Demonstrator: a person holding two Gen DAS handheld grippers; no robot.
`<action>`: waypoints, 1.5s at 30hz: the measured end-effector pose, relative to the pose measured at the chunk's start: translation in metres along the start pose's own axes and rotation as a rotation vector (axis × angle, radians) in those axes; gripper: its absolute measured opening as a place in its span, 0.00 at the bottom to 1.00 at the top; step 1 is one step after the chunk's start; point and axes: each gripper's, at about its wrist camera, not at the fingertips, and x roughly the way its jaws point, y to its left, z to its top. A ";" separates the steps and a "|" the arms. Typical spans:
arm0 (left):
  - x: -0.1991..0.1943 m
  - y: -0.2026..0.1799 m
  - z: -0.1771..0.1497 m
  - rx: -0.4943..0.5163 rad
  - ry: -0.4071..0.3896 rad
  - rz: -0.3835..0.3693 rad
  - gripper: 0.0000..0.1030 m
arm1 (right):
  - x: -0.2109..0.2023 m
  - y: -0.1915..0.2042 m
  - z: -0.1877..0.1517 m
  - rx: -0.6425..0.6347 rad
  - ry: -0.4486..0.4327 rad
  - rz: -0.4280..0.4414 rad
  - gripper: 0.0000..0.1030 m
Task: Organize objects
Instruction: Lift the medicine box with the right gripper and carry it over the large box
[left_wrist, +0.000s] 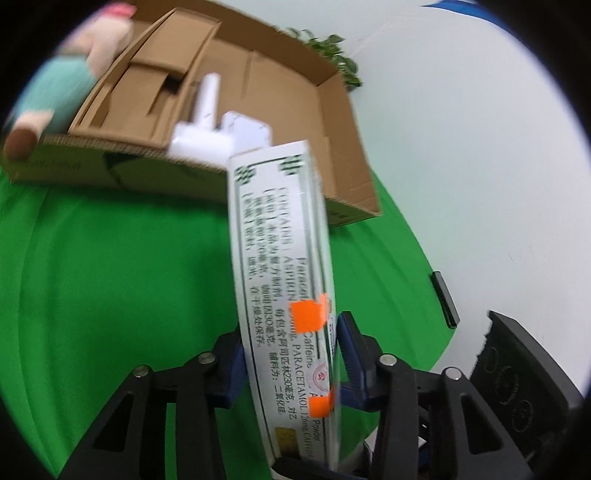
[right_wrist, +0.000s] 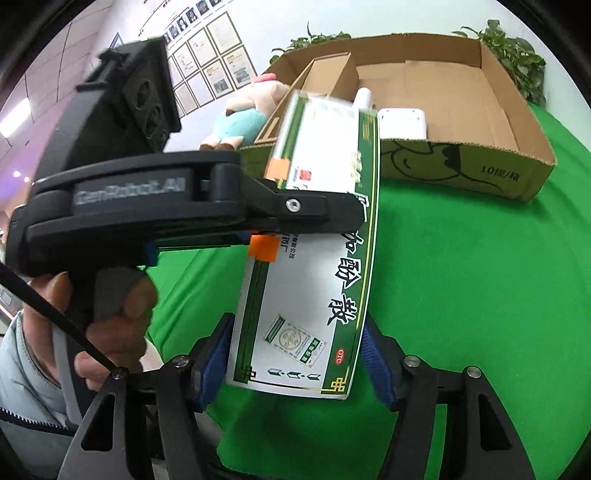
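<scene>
A white and green medicine box (left_wrist: 284, 288) with orange tape is clamped edge-on between the blue pads of my left gripper (left_wrist: 291, 354). In the right wrist view the same medicine box (right_wrist: 317, 280) sits between my right gripper's blue pads (right_wrist: 218, 362), which stand at its two sides; contact is unclear. The left gripper (right_wrist: 325, 210) reaches in from the left there, held in a hand, shut across the box. An open cardboard box (right_wrist: 480, 166) lies behind on the green cloth, also in the left wrist view (left_wrist: 354, 155), holding a white bottle (left_wrist: 207, 107) and a white device (right_wrist: 402, 123).
A plush pig toy (right_wrist: 243, 114) in a teal outfit leans on the cardboard box's left side, also in the left wrist view (left_wrist: 62, 85). Potted plants (right_wrist: 513, 51) stand behind. The green cloth (right_wrist: 461, 295) covers the table. A small black object (left_wrist: 445, 299) lies at its right edge.
</scene>
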 end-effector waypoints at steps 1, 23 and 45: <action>-0.004 -0.001 0.002 0.007 -0.004 -0.004 0.40 | -0.002 0.000 0.001 0.001 -0.010 -0.003 0.60; -0.054 -0.058 0.069 0.218 -0.142 0.005 0.37 | -0.044 0.007 0.061 -0.044 -0.265 -0.024 0.59; -0.061 -0.095 0.235 0.325 -0.217 0.011 0.36 | -0.058 -0.040 0.267 -0.011 -0.351 -0.003 0.58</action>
